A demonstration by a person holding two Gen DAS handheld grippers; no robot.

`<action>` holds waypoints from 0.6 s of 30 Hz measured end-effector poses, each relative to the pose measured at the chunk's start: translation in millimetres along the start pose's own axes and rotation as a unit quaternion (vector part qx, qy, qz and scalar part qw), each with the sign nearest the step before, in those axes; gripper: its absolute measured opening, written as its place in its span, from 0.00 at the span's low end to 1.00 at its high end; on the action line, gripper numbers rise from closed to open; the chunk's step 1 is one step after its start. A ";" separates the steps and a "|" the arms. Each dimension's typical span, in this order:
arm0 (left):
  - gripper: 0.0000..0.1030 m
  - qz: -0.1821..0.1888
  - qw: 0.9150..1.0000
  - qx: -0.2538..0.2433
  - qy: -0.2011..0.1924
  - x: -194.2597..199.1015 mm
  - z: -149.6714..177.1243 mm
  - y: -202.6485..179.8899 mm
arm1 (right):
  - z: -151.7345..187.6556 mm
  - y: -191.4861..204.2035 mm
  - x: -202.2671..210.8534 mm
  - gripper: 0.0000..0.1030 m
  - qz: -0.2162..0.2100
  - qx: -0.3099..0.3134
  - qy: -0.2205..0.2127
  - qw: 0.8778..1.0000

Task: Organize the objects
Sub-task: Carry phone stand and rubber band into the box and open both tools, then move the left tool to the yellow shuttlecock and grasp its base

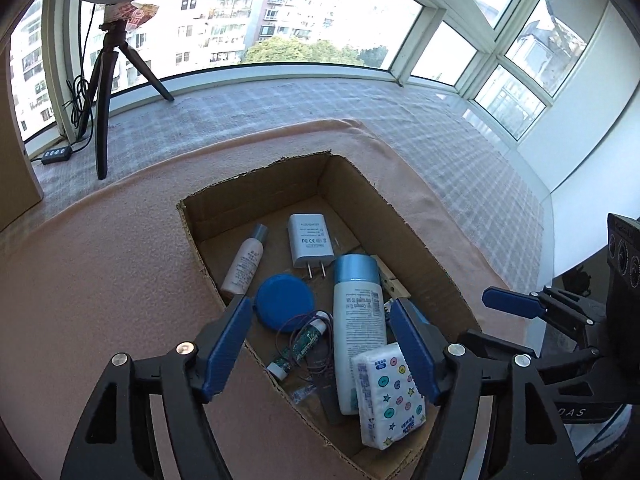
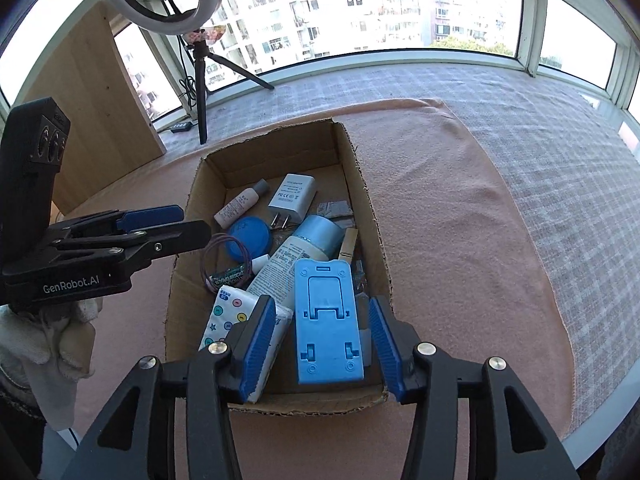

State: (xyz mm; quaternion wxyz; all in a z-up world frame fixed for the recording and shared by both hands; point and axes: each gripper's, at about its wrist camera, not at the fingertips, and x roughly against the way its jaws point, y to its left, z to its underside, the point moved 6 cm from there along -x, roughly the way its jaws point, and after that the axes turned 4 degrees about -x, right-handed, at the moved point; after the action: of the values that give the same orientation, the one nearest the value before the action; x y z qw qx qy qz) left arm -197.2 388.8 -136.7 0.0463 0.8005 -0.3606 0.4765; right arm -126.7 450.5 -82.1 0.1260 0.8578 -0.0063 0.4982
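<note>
A cardboard box (image 1: 400, 220) (image 2: 364, 184) sits on the pink cloth. It holds a white charger (image 1: 310, 240) (image 2: 292, 196), a small pink bottle (image 1: 244, 264) (image 2: 236, 208), a round blue lid (image 1: 285, 300) (image 2: 249, 236), a large white bottle with a blue cap (image 1: 358, 332) (image 2: 296, 256), a tissue pack (image 1: 390, 396) (image 2: 228, 316), a lip balm (image 1: 304, 340), a purple hair tie (image 2: 218, 252) and a blue phone stand (image 2: 328, 320). My left gripper (image 1: 324, 348) is open above the box. My right gripper (image 2: 322, 344) is open with a finger either side of the stand.
A ring light on a black tripod (image 1: 108, 92) (image 2: 200, 80) stands at the far left by the window, with a cable remote (image 1: 56, 155). A wooden board (image 2: 92, 112) leans at the left. Checked cloth (image 1: 440, 132) covers the sill beyond the pink cloth.
</note>
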 end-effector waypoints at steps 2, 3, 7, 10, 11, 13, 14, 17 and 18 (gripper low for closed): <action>0.73 -0.002 1.000 0.003 -0.002 2.7 -0.5 3.0 | -1.6 0.7 5.1 0.68 0.006 -0.001 -0.014 1.000; 0.73 -0.003 1.000 0.003 -0.003 4.0 -0.5 4.4 | -1.9 1.1 6.6 0.69 0.007 -0.001 -0.017 1.000; 0.73 -0.012 1.000 -0.003 -0.006 10.9 1.8 8.1 | -2.5 2.1 9.5 0.69 0.003 -0.005 -0.017 1.000; 0.73 -0.020 1.000 -0.007 -0.008 17.1 4.2 11.5 | -1.5 5.3 10.7 0.69 0.002 -0.006 -0.017 1.000; 0.73 -0.022 1.000 -0.006 -0.009 19.5 5.1 13.2 | -1.4 6.8 11.1 0.69 0.002 -0.005 -0.017 1.000; 0.73 -0.025 1.000 -0.002 -0.012 24.6 7.5 18.4 | -0.8 10.7 11.5 0.69 0.000 -0.004 -0.017 1.000; 0.73 -0.028 1.000 0.001 -0.013 27.9 9.1 22.1 | -0.7 12.9 11.8 0.69 0.000 -0.003 -0.017 1.000; 0.73 -0.036 0.999 0.008 -0.014 37.2 15.5 34.4 | 0.2 21.4 12.7 0.69 -0.001 -0.001 -0.018 1.000; 0.73 -0.039 0.999 0.012 -0.015 40.6 17.9 39.1 | 0.6 25.1 13.7 0.69 0.000 0.001 -0.019 1.000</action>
State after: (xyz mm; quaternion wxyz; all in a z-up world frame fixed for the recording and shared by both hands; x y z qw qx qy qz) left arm -196.9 330.9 -124.7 0.0498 0.8212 -0.3243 0.4669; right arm -122.7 427.7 -65.4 0.1250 0.8674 -0.0079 0.4816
